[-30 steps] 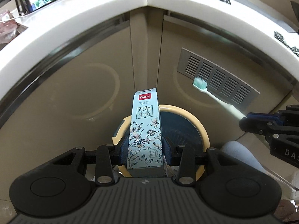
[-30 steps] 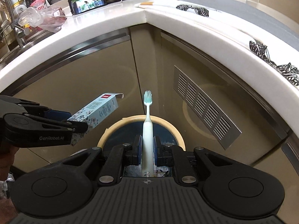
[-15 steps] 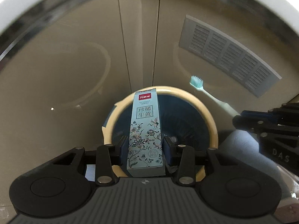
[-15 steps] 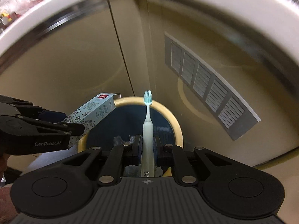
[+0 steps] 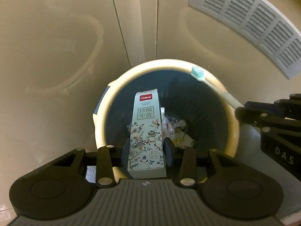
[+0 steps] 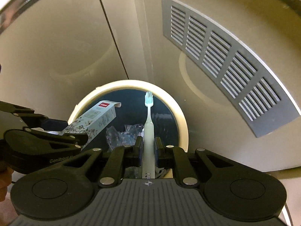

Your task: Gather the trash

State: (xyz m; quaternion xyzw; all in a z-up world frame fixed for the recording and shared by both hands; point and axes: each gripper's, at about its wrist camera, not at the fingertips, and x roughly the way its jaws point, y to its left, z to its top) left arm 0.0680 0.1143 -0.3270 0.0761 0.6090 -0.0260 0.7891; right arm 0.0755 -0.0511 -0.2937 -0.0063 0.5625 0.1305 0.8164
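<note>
Since our left gripper (image 5: 146, 149) clamps the toothpaste box (image 5: 146, 131) near its base and our right gripper (image 6: 148, 150) pinches the toothbrush (image 6: 149, 131) low on its handle, both hang over the trash bin (image 5: 101, 116) at frame centre. We judge the box light and crushable (likely empty), the brush stiff and slick. Only the left view shows crumpled wrappers (image 5: 176, 130) below; the right shows the box's open flap.
</note>
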